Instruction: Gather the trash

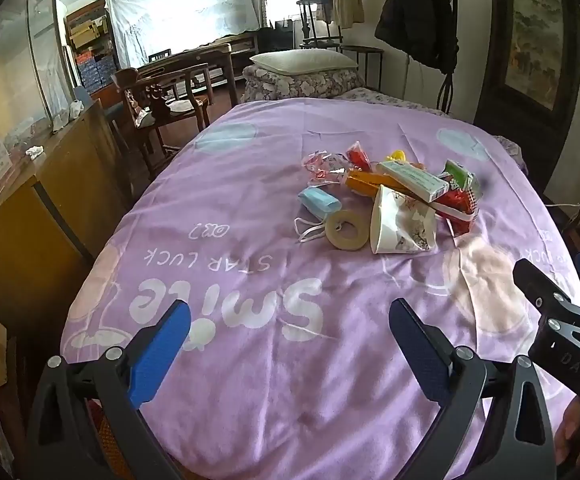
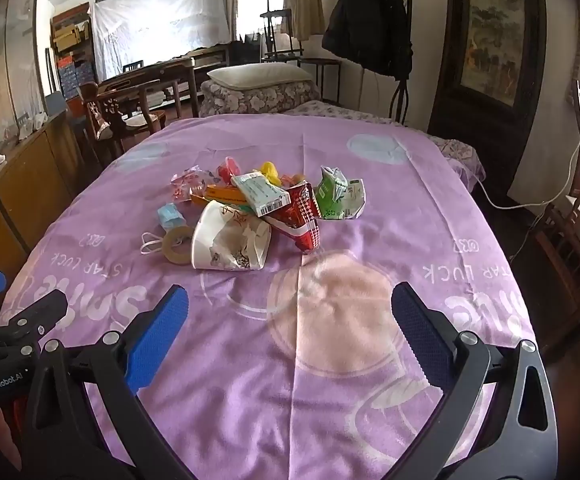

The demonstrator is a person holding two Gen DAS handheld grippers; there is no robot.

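A pile of trash lies in the middle of a purple blanket. It holds a crushed white paper cup, a tape roll, a blue face mask, a white box, a red packet, a green carton and clear wrappers. My left gripper is open and empty, short of the pile. My right gripper is open and empty, also short of it, and shows at the right in the left wrist view.
A wooden cabinet runs along the left of the bed. Chairs and a table stand beyond it. A folded quilt with a pillow lies at the far end. A coat rack and a framed painting stand at right.
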